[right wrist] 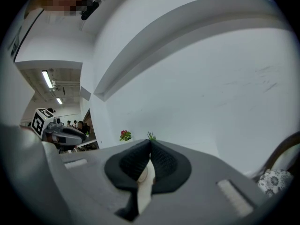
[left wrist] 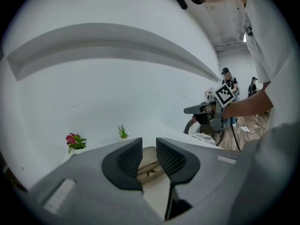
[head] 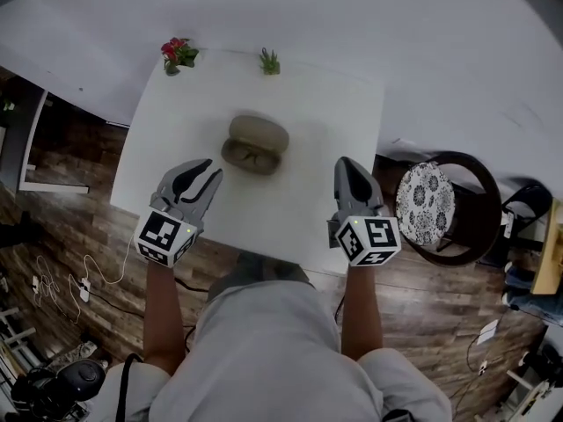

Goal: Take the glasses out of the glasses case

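Room contents, largest first.

- **Wooden floor** (head: 79, 209): one, dark planks, showing on both sides of the table.
- **Table** (head: 308, 121): one, white and square, set against a white wall.
- **Chair** (head: 471, 192): one, dark round frame with one patterned cushion (head: 425, 202). It stands just beside the table's right edge.
- **Person**: one, in grey, at the table's near edge, holding one tool in each hand.
- **Grippers**: two, each with one marker cube.
  - The left gripper (head: 211, 170) hovers over the near left part of the table. Its jaws stand a narrow gap apart with nothing between them. They point toward the case, which is near but not touching.
  - The right gripper (head: 346, 165) hovers over the near right part. Its jaw tips are pressed together and hold nothing.
- **Glasses case** (head: 259, 134): one, tan, lying at the table's middle with its lid open toward the wall. It lies between the two grippers and a little beyond them.
- **Glasses** (head: 252, 157): one pair, thin-framed, lying inside the lower half of the case.
- **Small plants**: two, at the table's far edge and well apart from the case. One has red flowers (head: 179, 54), at the left corner. One is a green tuft (head: 269, 61), to its right.
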Demonstrator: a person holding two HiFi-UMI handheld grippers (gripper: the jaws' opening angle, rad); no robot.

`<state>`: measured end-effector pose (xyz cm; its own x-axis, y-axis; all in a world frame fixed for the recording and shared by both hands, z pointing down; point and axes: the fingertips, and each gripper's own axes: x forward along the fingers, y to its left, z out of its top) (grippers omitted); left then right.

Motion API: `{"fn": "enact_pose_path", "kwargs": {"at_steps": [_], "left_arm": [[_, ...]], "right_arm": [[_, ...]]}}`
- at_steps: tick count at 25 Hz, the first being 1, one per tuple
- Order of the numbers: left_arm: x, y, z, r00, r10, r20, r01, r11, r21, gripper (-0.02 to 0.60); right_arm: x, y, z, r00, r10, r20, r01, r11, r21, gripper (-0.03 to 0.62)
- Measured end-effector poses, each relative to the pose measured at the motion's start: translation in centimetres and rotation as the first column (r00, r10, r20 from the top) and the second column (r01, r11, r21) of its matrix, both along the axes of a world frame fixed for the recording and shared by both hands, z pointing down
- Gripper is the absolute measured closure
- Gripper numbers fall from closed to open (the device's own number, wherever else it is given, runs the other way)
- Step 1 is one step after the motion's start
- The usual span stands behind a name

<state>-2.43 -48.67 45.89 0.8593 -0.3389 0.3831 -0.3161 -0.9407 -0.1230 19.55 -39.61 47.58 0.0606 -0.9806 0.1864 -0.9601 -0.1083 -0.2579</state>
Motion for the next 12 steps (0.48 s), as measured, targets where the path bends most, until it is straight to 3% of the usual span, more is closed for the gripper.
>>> {"fn": "enact_pose_path", "kwargs": {"at_steps": [4,8,12], "left_arm": [[1.5,-1.0,2.1,0.986,0.129,0.101,-0.130,0.992,-0.002,0.482],[3.2,-2.4,3.9,0.966,0.205,0.157,-0.205,0.979,-0.016,0.479],[4.9,-3.3,6.3,0.930,0.285,0.231,-0.285,0.958,-0.031,0.477]], "right_arm": [[-0.2,-0.7,0.3,1.000,0.014,-0.005,-0.014,1.000,-0.011,0.591],[-0.1,-1.3,0.7,0.999,0.033,-0.006,-0.033,0.999,-0.024,0.591],[0.4,-1.8,1.2,0.999,0.053,-0.006,-0.053,0.998,-0.033,0.591]]}}
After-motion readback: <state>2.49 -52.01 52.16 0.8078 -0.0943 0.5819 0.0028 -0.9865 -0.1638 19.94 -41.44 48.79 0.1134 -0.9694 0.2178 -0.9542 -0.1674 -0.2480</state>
